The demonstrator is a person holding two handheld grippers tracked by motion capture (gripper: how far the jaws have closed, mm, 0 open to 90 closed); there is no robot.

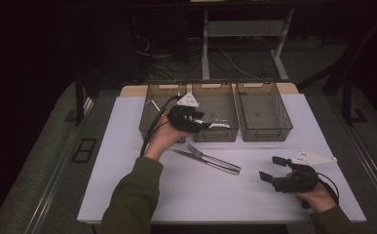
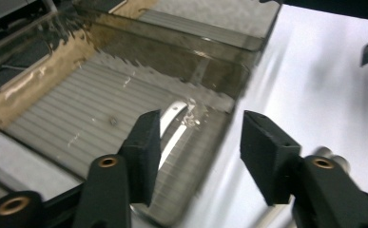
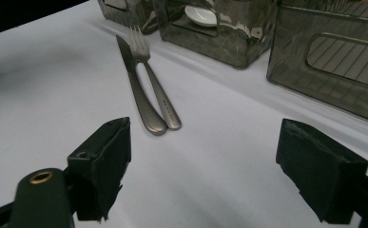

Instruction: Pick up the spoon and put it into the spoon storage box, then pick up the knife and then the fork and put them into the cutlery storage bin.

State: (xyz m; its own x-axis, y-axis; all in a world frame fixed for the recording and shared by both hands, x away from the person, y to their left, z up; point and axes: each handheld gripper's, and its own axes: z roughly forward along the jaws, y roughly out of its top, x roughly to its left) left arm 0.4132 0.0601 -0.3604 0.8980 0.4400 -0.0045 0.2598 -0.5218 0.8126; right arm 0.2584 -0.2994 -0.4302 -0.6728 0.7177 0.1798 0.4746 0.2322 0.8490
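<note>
Spoon (image 2: 172, 124), pale metal w/ a curved handle, lies on the ribbed floor of the middle bin (image 1: 225, 132), near its front wall; the right tool view shows its bowl through that bin's handle cut-out. Left tool (image 1: 210, 126) hangs over that bin's front edge w/ jaws apart and nothing between the pads; spoon sits below and beyond them, not touched.

Three smoky translucent plastic bins stand in a row at 12 o'clock on the table (image 1: 127, 146), sides touching or nearly so. Left bin (image 1: 149, 109) holds a thin white stick-like item; can't tell what. Right bin (image 1: 264, 112) has the same ribbed floor.

At table centre, just in front of the bins, a matte steel knife (image 1: 183, 154) and fork (image 1: 210, 157) lie side by side, handles touching, tips toward 10 o'clock. Both sit between the bins and the right tool (image 1: 273, 168), which rests at 4 o'clock on the white table cover, jaws spread wide, empty, aimed at the cutlery handles.
</note>
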